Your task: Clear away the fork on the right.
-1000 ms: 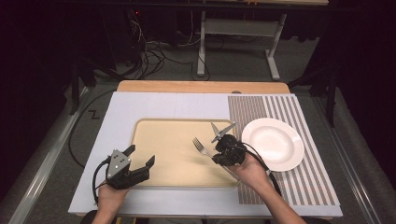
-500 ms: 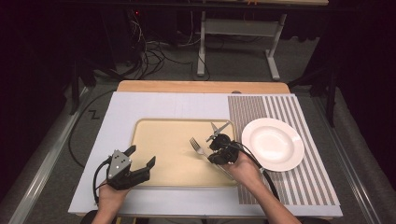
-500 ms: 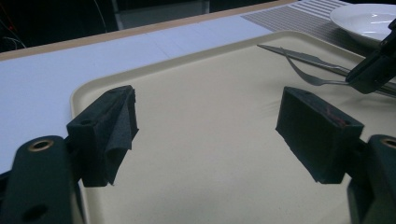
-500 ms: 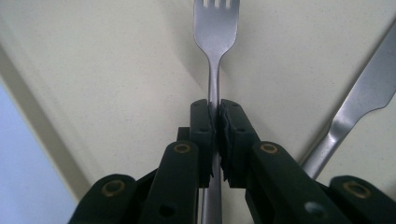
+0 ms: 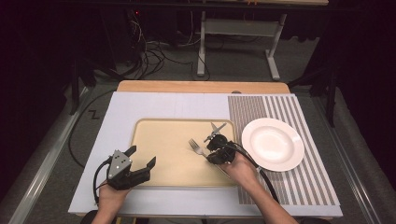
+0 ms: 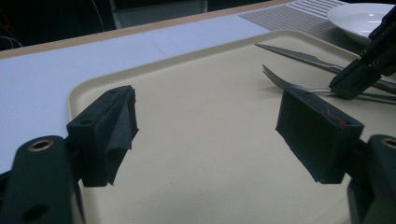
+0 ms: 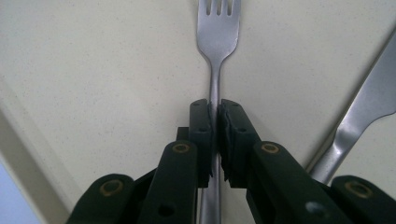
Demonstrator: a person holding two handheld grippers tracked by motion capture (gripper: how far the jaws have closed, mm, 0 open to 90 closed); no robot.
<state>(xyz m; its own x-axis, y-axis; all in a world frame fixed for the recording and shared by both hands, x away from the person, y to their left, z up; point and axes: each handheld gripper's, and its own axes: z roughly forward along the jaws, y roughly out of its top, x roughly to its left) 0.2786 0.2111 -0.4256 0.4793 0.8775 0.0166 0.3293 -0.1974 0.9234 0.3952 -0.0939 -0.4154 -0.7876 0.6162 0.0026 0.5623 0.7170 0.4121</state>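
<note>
Fork (image 7: pixel 215 42) clamped by the handle in the right gripper (image 7: pixel 215 140), over a beige tray (image 5: pixel 163 158) on the bench.
Jaws clenched on the fork's thin handle, tines pointing away; knife (image 7: pixel 359 126) just beside it on the tray, white plate (image 5: pixel 273 143) nearby. Left gripper (image 6: pixel 205 135) at the tray's near corner, jaws released wide, grasping nothing.

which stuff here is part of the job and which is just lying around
In the job: fork, clamped at its handle by the right gripper; tray under it.

Lying about: knife beside the fork, white plate, striped mat, open left gripper.
</note>
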